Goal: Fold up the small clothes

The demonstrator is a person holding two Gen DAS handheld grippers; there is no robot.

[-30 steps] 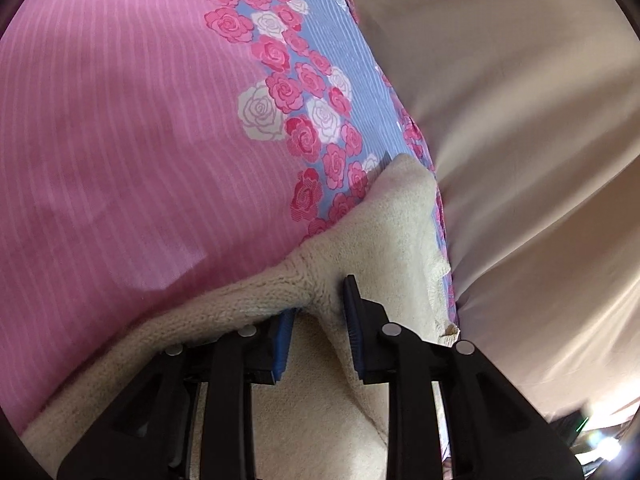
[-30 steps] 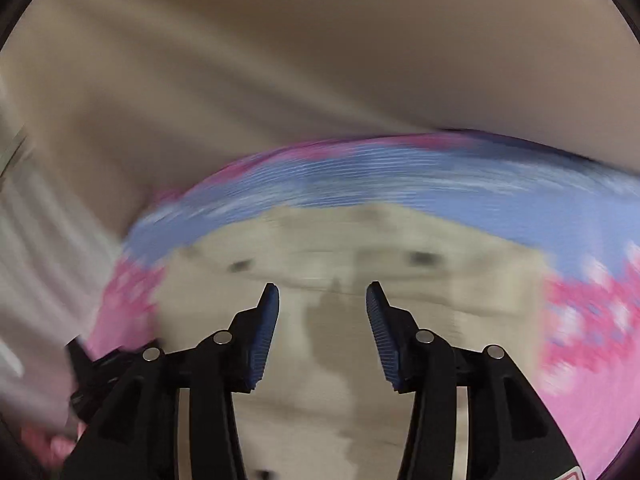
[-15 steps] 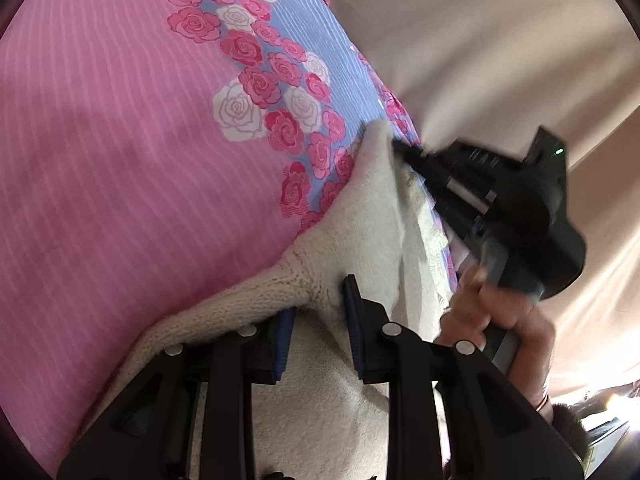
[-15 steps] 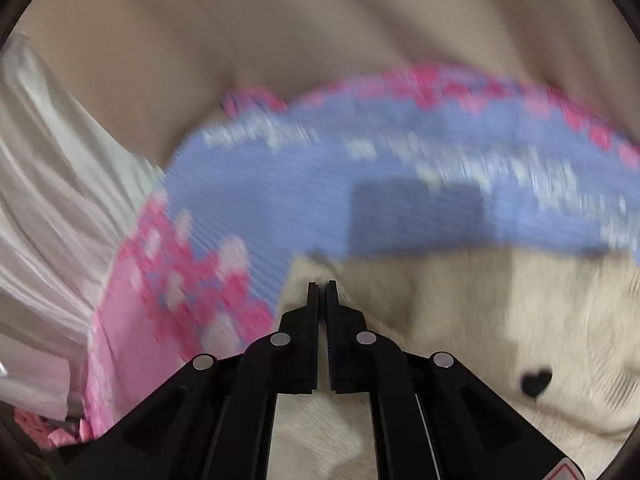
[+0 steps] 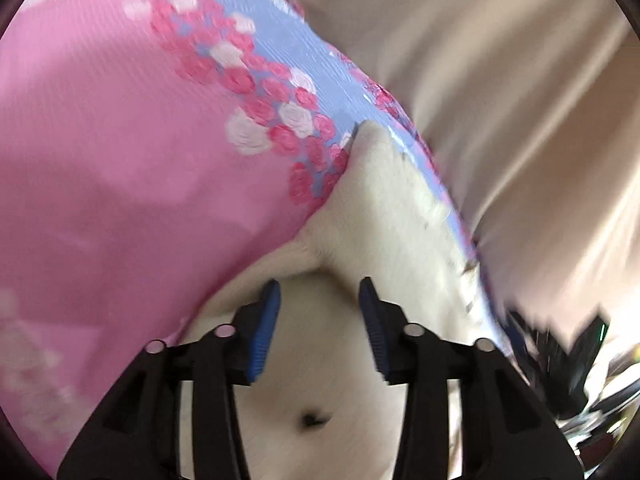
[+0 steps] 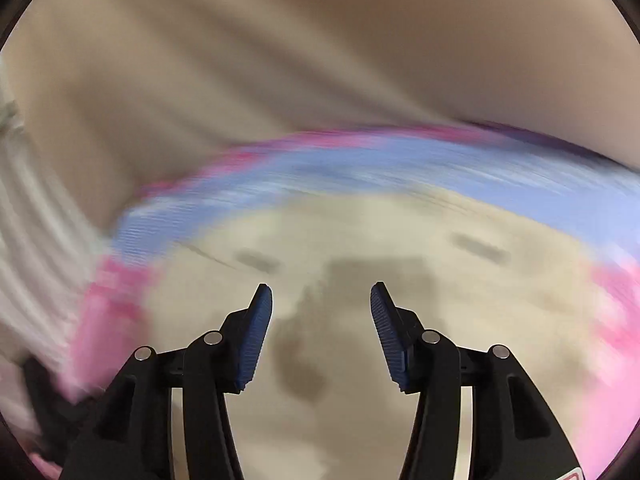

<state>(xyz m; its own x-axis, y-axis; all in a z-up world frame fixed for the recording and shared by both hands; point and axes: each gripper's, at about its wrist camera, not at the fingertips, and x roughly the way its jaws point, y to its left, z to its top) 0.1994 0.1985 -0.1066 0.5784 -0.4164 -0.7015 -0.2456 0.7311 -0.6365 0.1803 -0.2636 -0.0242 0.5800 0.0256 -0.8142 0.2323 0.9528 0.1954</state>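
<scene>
No writing was legible. The cream knit garment (image 5: 384,208) lay on the pink rose-print sheet (image 5: 120,140). Both the left gripper (image 5: 318,296) and the right gripper (image 6: 320,300) had just opened their fingers, gripping nothing. Only the left view showed the roses; the right was blurred.

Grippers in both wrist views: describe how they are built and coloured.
The left gripper and right gripper look alike: black angular plastic linkage arms with round silver pivot pins, ending in two fingers faced with ribbed blue pads. A small red marking sits at the right one's lower edge. No cables or sleeves show.
</scene>
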